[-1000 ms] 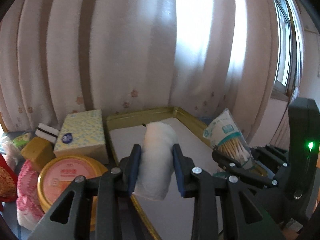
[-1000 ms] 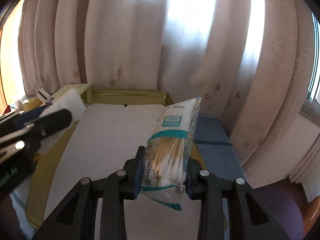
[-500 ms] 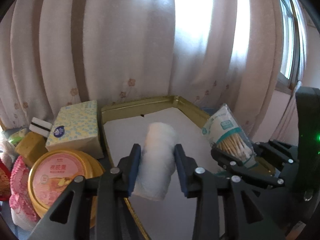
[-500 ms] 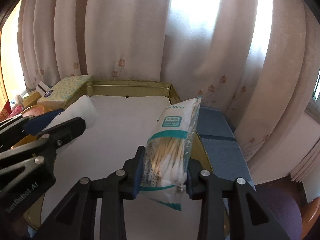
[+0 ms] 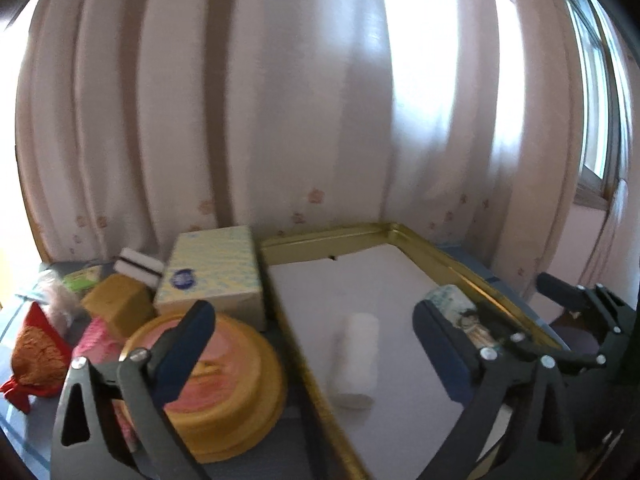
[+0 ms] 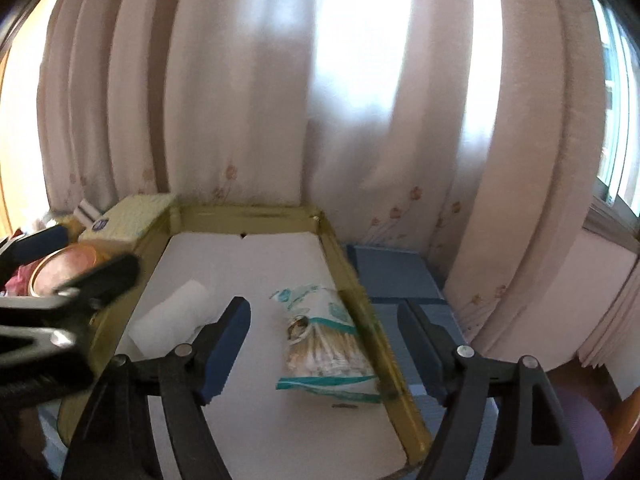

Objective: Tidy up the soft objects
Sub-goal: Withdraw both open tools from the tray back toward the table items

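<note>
One white cotton roll (image 5: 355, 362) and one cotton swab bag (image 6: 326, 340), gripped a second ago, lie released in the gold tray (image 6: 362, 292); left gripper (image 5: 316, 344) and right gripper (image 6: 324, 344) have just been opening, jaws wide.

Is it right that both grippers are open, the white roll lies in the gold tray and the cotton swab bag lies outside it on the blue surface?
Not quite. The cotton swab bag lies inside the gold tray, against its right rim, as the right wrist view shows. The rest holds: the left gripper and right gripper have just opened and hold nothing, and the white roll lies in the tray.
</note>
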